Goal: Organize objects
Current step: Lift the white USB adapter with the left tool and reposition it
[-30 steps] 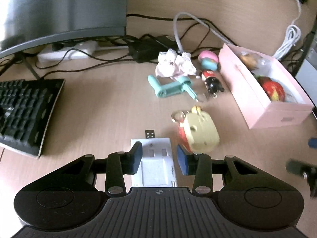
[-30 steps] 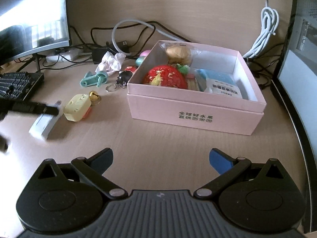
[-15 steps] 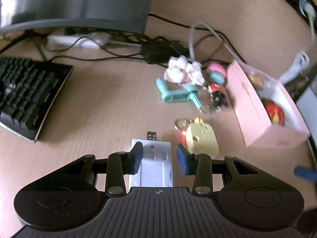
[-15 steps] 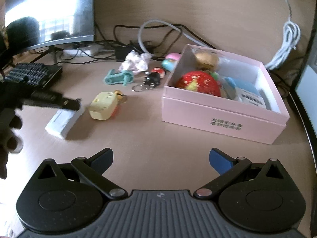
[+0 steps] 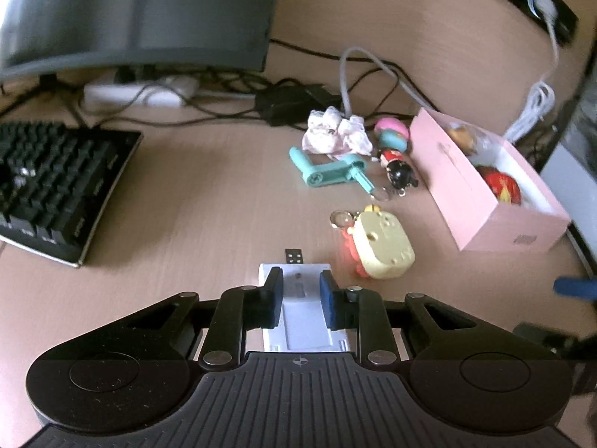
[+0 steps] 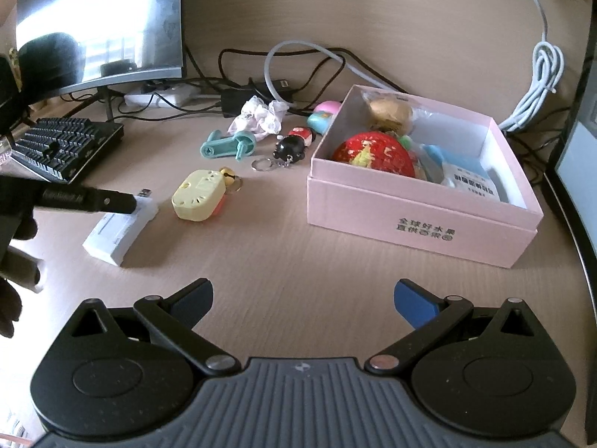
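Right now the left claw [image 5: 300, 300] has just been closing on the white box [image 5: 304, 313] – its long axis lying along the fingers, flat on the desk [image 5: 209, 201]. Off to its right waits the pink box [image 6: 421, 201], nearer the right claw [image 6: 303, 298], which is wide and empty.

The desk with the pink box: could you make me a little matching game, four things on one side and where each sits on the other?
Things:
1. white adapter
2. red ball
3. yellow keychain case
4. black keyboard

Places:
A. inside the pink box
B. in front of the monitor
C. between the pads of the left hand-held gripper
D. loose on the desk, between the adapter and the box

Pairs: 1-C, 2-A, 3-D, 4-B
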Action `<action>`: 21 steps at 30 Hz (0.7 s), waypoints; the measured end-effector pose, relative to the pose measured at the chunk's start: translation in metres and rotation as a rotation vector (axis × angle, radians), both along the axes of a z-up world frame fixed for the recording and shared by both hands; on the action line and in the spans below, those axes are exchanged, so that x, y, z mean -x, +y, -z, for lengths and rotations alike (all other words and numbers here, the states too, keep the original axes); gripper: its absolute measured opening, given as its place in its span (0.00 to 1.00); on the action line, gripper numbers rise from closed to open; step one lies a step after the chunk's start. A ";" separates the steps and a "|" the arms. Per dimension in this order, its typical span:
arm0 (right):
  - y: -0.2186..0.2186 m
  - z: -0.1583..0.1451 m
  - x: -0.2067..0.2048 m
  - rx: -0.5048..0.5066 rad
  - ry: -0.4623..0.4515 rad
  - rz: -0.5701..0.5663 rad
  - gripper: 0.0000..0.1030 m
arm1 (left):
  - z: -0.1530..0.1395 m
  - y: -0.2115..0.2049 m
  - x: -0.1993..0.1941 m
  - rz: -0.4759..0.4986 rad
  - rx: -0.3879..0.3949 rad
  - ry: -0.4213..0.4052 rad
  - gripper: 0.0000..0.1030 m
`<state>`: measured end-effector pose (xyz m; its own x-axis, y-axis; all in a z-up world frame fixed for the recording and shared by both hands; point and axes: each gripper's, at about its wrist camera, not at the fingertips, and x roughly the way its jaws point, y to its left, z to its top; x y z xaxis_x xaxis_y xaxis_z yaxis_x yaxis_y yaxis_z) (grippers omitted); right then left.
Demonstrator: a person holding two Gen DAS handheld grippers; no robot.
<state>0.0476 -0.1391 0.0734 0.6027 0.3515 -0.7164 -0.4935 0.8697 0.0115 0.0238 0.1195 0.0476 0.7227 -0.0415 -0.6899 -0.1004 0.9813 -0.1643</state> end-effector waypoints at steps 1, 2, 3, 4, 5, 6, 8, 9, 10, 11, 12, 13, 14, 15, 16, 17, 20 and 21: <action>-0.001 0.001 -0.001 0.002 0.002 0.000 1.00 | 0.000 -0.002 0.001 0.000 -0.012 -0.006 0.24; -0.001 0.002 -0.001 0.004 0.004 0.000 1.00 | -0.001 -0.003 0.002 -0.007 -0.019 -0.006 0.24; -0.001 0.003 -0.001 0.006 0.006 0.001 1.00 | -0.001 -0.003 0.002 -0.017 -0.022 -0.002 0.24; -0.001 0.003 -0.001 0.007 0.006 0.003 1.00 | -0.003 -0.004 0.003 -0.030 -0.018 0.005 0.24; -0.001 0.004 -0.001 0.007 0.007 0.004 1.00 | -0.004 -0.003 0.004 -0.031 -0.011 0.019 0.24; -0.001 0.004 -0.001 0.006 0.008 0.004 1.00 | -0.007 -0.003 0.007 -0.051 -0.006 0.033 0.25; -0.002 0.003 -0.001 0.006 0.006 0.002 1.00 | -0.012 -0.002 0.014 -0.095 -0.037 0.068 0.25; -0.002 0.003 0.000 0.007 0.002 0.003 1.00 | -0.015 -0.001 0.018 -0.117 -0.049 0.068 0.25; -0.002 0.004 0.000 0.009 -0.002 0.006 1.00 | -0.016 0.003 0.023 -0.136 -0.053 0.062 0.26; -0.003 0.004 0.000 0.011 -0.005 0.009 1.00 | -0.016 0.007 0.026 -0.148 -0.054 0.065 0.26; -0.004 0.006 0.000 0.013 -0.005 0.016 1.00 | -0.014 0.015 0.028 -0.153 -0.033 0.074 0.26; -0.006 0.008 -0.001 0.016 0.000 0.028 1.00 | -0.011 0.021 0.028 -0.151 -0.011 0.084 0.26; -0.007 0.010 -0.002 0.019 0.007 0.035 1.00 | -0.007 0.025 0.027 -0.144 -0.002 0.100 0.26; -0.007 0.012 -0.004 0.023 0.014 0.039 1.00 | -0.004 0.027 0.026 -0.133 -0.012 0.121 0.27; -0.008 0.014 -0.005 0.030 0.017 0.046 1.00 | -0.001 0.027 0.024 -0.117 -0.019 0.141 0.27; -0.008 0.015 -0.006 0.034 0.016 0.051 1.00 | 0.001 0.026 0.022 -0.106 -0.022 0.157 0.27; -0.010 0.017 -0.008 0.037 0.019 0.058 1.00 | 0.002 0.014 0.018 -0.029 -0.085 0.168 0.29; -0.010 0.018 -0.008 0.038 0.019 0.058 1.00 | 0.002 0.009 0.015 0.001 -0.094 0.175 0.31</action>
